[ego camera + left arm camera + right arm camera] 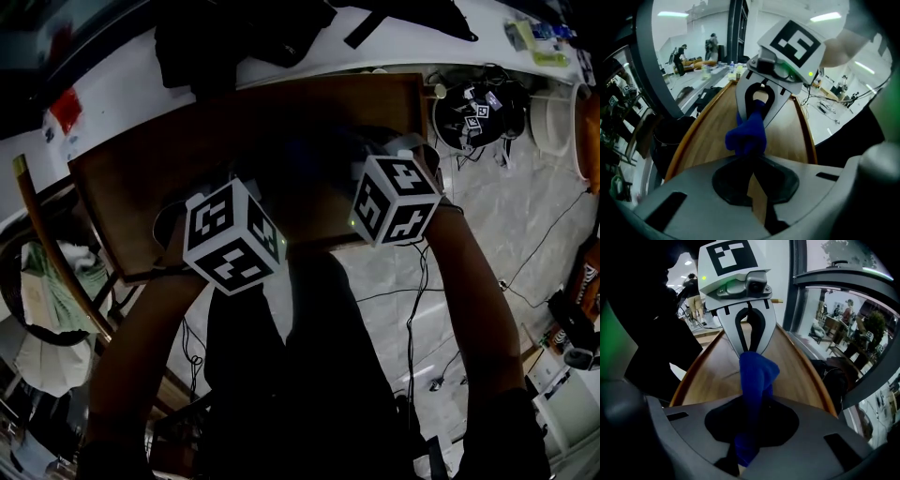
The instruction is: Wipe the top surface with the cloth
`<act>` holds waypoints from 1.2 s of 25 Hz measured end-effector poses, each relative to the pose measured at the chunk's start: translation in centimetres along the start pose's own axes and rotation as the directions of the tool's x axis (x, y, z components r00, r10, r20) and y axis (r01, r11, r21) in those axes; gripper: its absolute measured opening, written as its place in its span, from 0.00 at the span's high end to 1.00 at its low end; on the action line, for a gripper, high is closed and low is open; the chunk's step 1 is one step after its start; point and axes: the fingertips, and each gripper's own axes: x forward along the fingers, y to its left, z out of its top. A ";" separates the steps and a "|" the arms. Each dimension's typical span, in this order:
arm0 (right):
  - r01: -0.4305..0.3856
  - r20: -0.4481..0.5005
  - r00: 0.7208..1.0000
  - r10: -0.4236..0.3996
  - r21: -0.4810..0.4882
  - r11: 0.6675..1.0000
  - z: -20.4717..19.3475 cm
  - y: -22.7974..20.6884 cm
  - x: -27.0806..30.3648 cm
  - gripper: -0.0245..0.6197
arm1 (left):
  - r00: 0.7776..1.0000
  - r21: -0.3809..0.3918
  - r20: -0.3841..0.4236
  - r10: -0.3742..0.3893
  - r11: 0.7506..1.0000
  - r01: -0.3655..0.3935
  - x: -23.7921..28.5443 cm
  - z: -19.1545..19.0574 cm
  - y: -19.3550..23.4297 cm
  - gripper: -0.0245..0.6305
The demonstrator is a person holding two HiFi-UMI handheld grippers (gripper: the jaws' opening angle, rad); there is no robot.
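Note:
A blue cloth (746, 133) is stretched between my two grippers above the brown wooden table top (131, 178). The left gripper (752, 164) is shut on one end of it. The right gripper (750, 404) is shut on the other end, with the blue cloth (754, 376) bunched up just past its jaws. Each gripper view shows the other gripper facing it at close range over the wooden table top (717, 371). In the head view the left gripper (234, 234) and right gripper (394, 199) show mainly as marker cubes near the table's front edge, and the cloth is lost in shadow between them.
A black bag (234, 37) lies on the white counter behind the table. A chair (47, 253) with pale cloth stands at the left. Cables (412, 309) trail over the marble floor at the right, near black gear (478, 112) and a white basin (553, 117).

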 end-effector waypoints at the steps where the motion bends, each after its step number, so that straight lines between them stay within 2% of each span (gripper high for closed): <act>1: -0.008 0.000 1.000 0.008 0.006 1.000 0.0 0.9 0.0 0.86 | 1.000 0.002 -0.003 -0.015 1.000 0.015 0.1 -0.1 -1.0 0.94; 6: -0.060 0.020 0.998 0.059 0.044 0.997 -0.1 5.5 0.0 0.86 | 0.997 0.030 -0.030 -0.071 0.997 0.072 0.2 -1.0 -5.1 0.94; 12: -0.161 0.017 0.987 0.160 0.037 0.986 0.0 10.8 0.0 0.86 | 0.989 0.062 -0.048 -0.143 0.987 0.146 0.0 -1.9 -9.6 0.94; 18: -0.258 0.011 0.966 0.257 0.029 0.966 -0.1 13.4 -0.3 0.86 | 0.981 0.042 -0.048 -0.188 0.981 0.190 0.0 -2.0 -12.3 0.94; 22: -0.289 0.006 0.957 0.289 0.022 0.957 -0.2 13.9 -0.3 0.86 | 0.980 0.046 -0.048 -0.193 0.980 0.195 0.0 -1.8 -12.8 0.94; 24: -0.278 0.029 0.960 0.277 0.034 0.960 -0.1 13.4 -0.4 0.86 | 0.981 0.045 -0.042 -0.191 0.980 0.193 -0.1 -1.6 -12.5 0.94; 26: -0.225 0.064 0.973 0.221 0.059 0.973 -0.1 11.8 -1.4 0.86 | 0.984 0.041 -0.020 -0.175 0.984 0.176 -0.6 -0.8 -11.3 0.94; 30: 0.011 0.095 0.995 -0.017 0.067 0.998 -0.1 3.7 -5.4 0.86 | 0.999 0.044 0.037 -0.040 0.998 0.039 -2.1 2.0 -4.3 0.94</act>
